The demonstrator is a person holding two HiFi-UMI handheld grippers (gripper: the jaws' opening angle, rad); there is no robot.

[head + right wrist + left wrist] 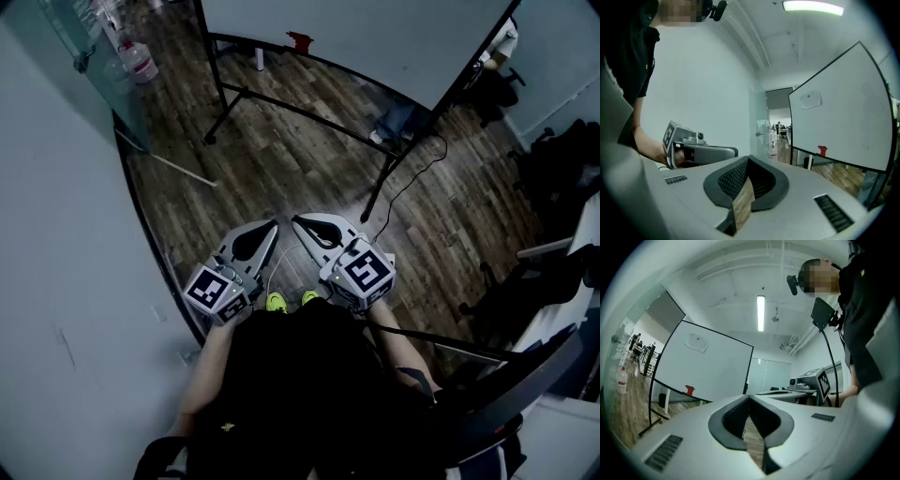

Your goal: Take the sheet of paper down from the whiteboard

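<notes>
The whiteboard (375,37) stands on a wheeled frame across the wooden floor ahead of me. A small white sheet of paper (697,341) is stuck high on it, seen also in the right gripper view as the sheet (810,99) with a green dot on it. A red eraser (300,41) sits on the board's ledge. My left gripper (274,223) and right gripper (296,219) are held side by side close to my body, far from the board. Both have their jaws together with nothing between them, as the left gripper (749,397) and right gripper (748,158) views show.
The board's black legs (281,108) spread over the floor between me and it. A cable (412,178) trails on the floor at the right. A water bottle (138,60) stands by the glass wall at the left. Office chairs (553,272) crowd the right side.
</notes>
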